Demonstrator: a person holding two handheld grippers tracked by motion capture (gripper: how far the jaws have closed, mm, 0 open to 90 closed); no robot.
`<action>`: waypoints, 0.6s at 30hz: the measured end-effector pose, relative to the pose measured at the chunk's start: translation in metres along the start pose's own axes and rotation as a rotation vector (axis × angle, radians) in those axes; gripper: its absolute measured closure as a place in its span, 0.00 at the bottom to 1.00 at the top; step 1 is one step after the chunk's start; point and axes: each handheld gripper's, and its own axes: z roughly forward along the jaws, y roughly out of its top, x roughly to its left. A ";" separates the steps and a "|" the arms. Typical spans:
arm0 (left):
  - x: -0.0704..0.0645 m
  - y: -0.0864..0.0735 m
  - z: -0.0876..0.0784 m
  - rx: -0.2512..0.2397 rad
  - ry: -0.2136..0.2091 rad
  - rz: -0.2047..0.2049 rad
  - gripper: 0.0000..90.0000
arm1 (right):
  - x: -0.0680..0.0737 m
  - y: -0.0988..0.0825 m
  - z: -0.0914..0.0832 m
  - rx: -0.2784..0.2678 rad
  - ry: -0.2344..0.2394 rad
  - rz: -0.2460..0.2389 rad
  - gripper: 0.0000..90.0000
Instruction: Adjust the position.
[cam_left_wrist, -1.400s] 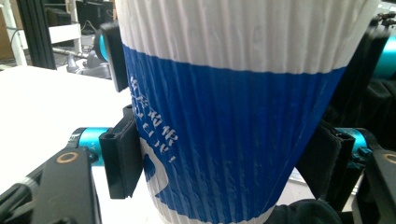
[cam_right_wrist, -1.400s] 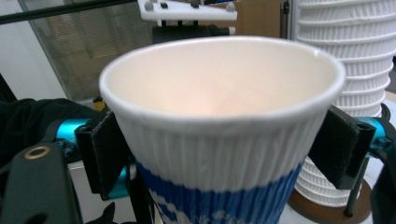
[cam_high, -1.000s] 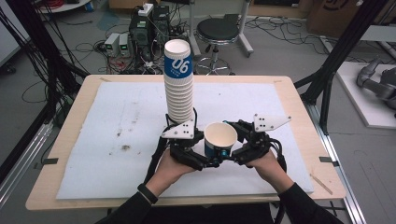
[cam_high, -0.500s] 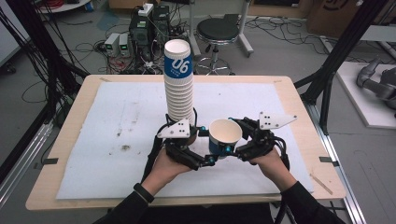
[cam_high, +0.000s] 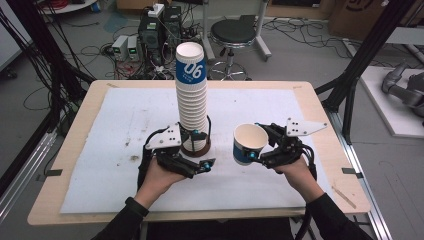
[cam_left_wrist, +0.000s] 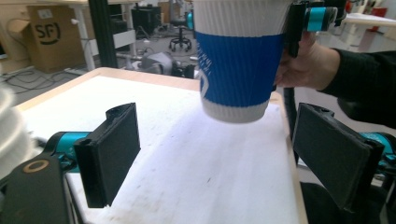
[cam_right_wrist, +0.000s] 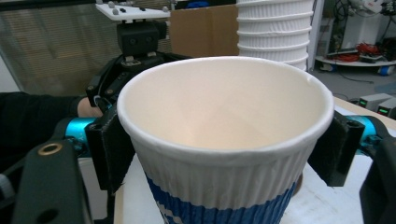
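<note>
Black left gripper (cam_high: 209, 162): nearest the table's near edge, a little left of its middle; its jaws stand spread with nothing between them, having just been opening, and in the left gripper view white mat shows in the gap.
Left hand (cam_high: 159, 177): wraps the gripper body from below, forearm coming in over the near edge.
Right gripper (cam_high: 254, 151): right of the middle, pinching the paper cup (cam_high: 248, 144) just under its rim; in the right gripper view one pad presses on each side of the ribbed wall, after the jaws closed a little.
Right hand (cam_high: 295, 167): behind the gripper, toward the right edge.
Paper cup: white inside, blue band outside, held upright above the mat, well apart from the stack; in the left gripper view its base hangs clear of the surface.
Cup stack (cam_high: 192, 97): tall column of ribbed white cups, top one marked 06 on blue, standing near the table's centre, just beyond the left gripper.
White mat (cam_high: 110, 130): covers most of the wooden table (cam_high: 320, 110), with small dark stains toward the left side.
</note>
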 end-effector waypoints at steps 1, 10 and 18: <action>0.000 -0.001 -0.003 0.003 0.013 0.005 0.17 | -0.001 0.000 -0.001 0.003 -0.007 -0.004 0.23; 0.007 -0.016 -0.036 0.023 0.126 0.025 0.17 | -0.009 -0.007 -0.009 0.017 -0.052 -0.011 0.23; 0.017 -0.029 -0.063 0.005 0.220 -0.002 0.17 | -0.015 -0.010 -0.015 0.020 -0.079 -0.010 0.23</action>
